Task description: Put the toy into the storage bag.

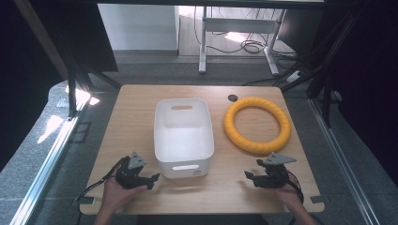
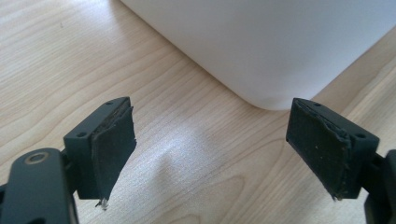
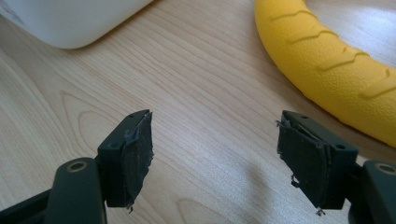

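Yellow ribbed ring (image 1: 257,125) lay flat on the wood-grain desk (image 1: 136,103), right of the smooth white bin (image 1: 183,136); left gripper (image 1: 154,180) and right gripper (image 1: 248,176) jaws stood apart, empty.

Black two-jaw grippers, frayed black pads (image 3: 135,158)

White bin (image 1: 183,136): rectangular, upright, empty, handle slots in both end walls. Sits on the desk (image 1: 136,101), just ahead of the left hand-held gripper (image 1: 152,180), near corner close to its jaws. Yellow ring (image 1: 257,125): ribbed, lying flat, just beyond the right hand-held gripper (image 1: 249,176), apart from the bin.
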`<state>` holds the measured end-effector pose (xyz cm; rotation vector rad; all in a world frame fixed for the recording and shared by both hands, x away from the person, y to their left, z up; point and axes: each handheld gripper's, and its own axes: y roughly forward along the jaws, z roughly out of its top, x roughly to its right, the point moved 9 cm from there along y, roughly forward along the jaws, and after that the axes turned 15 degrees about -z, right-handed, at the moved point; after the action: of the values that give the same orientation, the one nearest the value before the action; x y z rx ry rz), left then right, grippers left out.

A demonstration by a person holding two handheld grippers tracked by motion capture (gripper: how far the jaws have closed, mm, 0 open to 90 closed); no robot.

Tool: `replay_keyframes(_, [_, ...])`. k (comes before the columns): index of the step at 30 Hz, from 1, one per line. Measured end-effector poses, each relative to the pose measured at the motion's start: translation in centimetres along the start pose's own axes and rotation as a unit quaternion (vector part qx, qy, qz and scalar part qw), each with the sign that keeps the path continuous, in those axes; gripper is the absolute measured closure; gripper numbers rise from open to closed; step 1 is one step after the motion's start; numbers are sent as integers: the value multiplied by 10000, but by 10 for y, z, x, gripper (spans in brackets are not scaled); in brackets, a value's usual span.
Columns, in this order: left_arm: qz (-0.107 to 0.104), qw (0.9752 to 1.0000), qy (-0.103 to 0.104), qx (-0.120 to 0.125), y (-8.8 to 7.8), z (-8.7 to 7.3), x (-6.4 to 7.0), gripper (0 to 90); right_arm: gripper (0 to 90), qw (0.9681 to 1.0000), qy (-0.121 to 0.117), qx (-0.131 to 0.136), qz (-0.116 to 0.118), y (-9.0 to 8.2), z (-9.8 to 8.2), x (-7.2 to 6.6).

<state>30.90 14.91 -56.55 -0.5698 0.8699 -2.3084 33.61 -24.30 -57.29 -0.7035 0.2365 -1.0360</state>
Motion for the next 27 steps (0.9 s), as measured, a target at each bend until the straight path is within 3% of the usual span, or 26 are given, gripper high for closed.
replay_keyframes(10, [-90, 10000, -29, 24, 1, 1, 2, 153, 327, 9996, -173, 10, 231, -2, 2, -8])
replay_keyframes(17, [-336, 9992, -144, 152, 2, 3, 9, 152, 329, 9994, -242, 52, 246, -5, 6, -5])
replay_keyframes(21, [-330, 9994, -116, 67, 2, 1, 8, 150, 330, 9993, -308, 77, 196, -9, 11, -2])
replay_keyframes(27, [-331, 9994, -60, 73, -2, 1, 7, 150, 326, 9987, -414, 43, 305, -11, 34, 6])
